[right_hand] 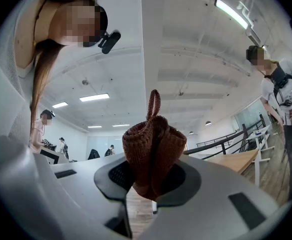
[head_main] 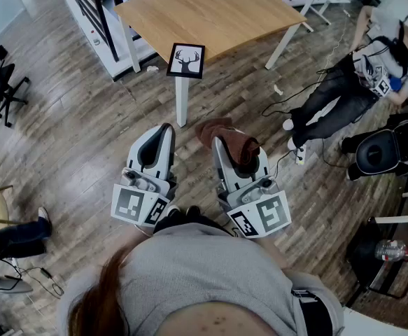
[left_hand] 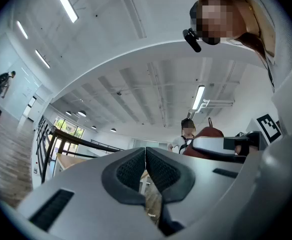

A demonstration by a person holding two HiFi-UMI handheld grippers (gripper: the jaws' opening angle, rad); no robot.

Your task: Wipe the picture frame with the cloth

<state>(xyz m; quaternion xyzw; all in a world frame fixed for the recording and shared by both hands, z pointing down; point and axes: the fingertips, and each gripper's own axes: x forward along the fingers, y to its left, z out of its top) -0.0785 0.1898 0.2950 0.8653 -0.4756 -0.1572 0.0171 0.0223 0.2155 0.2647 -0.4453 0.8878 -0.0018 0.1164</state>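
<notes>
- Picture frame: black border, deer-head silhouette on white; it sits at the near corner of the wooden table, just above the white table leg; well apart from both tongs; I cannot tell whether it stands upright or leans.
- Cloth: rust-brown, knitted, bunched into a wad with a loop rising from its top; in the head view it drapes forward over the right tong's tip.
- Right gripper: clenched on the cloth; the dark pads press the wad from both sides; it is held in front of my torso, aimed toward the table.
- Left gripper: clenched with nothing between the jaws; the pads meet at the tip and only a thin wedge of floor shows below them; it is level with the right tong and just beside it.
- Obscured: the right tong's fingertips are covered by the cloth in the head view; the far part of the table is cut off by the picture's top edge.
- Surroundings: plank floor; a seated person at the right edge, partly cropped.
</notes>
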